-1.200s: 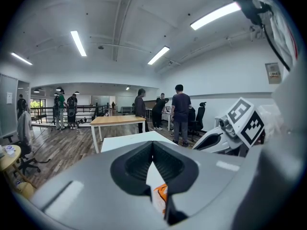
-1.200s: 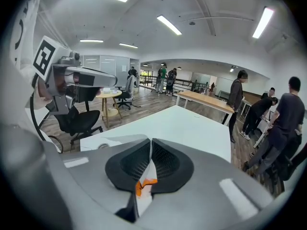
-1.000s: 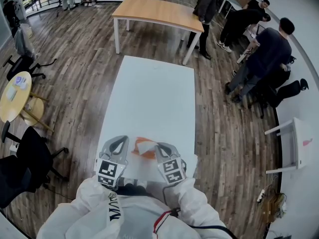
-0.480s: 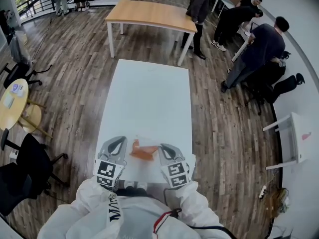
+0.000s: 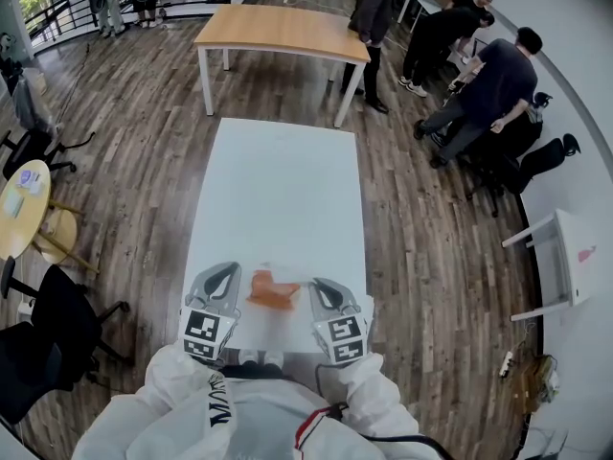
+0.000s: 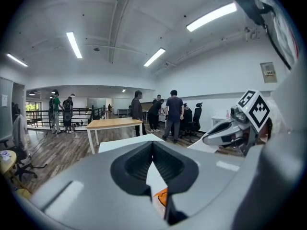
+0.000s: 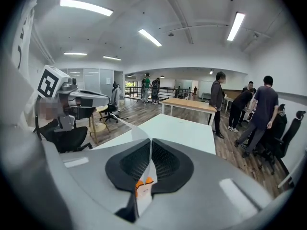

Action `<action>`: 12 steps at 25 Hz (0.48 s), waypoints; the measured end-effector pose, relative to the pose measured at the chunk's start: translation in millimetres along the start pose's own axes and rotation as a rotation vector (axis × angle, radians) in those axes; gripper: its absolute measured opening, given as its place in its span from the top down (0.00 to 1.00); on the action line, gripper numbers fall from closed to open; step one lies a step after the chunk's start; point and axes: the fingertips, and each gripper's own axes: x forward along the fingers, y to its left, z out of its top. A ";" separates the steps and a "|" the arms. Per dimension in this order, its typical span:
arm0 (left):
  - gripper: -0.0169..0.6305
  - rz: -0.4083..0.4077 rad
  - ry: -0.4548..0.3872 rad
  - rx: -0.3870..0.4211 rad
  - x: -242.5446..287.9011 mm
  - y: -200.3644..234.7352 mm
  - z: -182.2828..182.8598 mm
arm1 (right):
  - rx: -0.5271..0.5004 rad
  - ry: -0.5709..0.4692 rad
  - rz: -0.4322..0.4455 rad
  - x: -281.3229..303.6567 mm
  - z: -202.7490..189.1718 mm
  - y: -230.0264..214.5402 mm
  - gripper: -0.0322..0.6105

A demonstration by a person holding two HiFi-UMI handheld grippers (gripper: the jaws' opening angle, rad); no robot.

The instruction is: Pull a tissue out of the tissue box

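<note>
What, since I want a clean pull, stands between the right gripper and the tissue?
Nothing visible: the right gripper is shut on the tissue itself, and the left gripper holds the tissue box.

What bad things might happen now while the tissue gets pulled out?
The thin white tissue is pinched in the right gripper's shut jaws, so a hard tug might tear it. The small orange tissue box looks light, so it might lift or slide along the white table instead of letting the tissue go.

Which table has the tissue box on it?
The long white table, the nearest one: the orange tissue box lies at its near end; the wooden table stands beyond.
</note>
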 end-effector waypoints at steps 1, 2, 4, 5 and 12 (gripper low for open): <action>0.97 0.001 0.000 0.002 0.2 0.5 -0.4 | 0.002 -0.004 -0.007 -0.7 -0.8 -1.6 0.94; 0.97 0.001 0.001 0.004 0.3 0.2 -0.4 | 0.004 -0.006 -0.011 -1.8 -1.3 -2.7 0.95; 0.97 -0.005 0.001 0.002 0.4 -2.0 0.8 | 0.008 -0.013 -0.016 -4.3 -0.5 -4.0 0.95; 0.97 -0.008 0.001 0.002 0.3 -3.1 1.8 | 0.010 -0.016 -0.018 -5.5 0.4 -4.7 0.95; 0.97 -0.002 0.000 0.005 -1.9 1.0 -0.3 | 0.043 -0.051 -0.053 -14.0 10.8 -11.2 0.95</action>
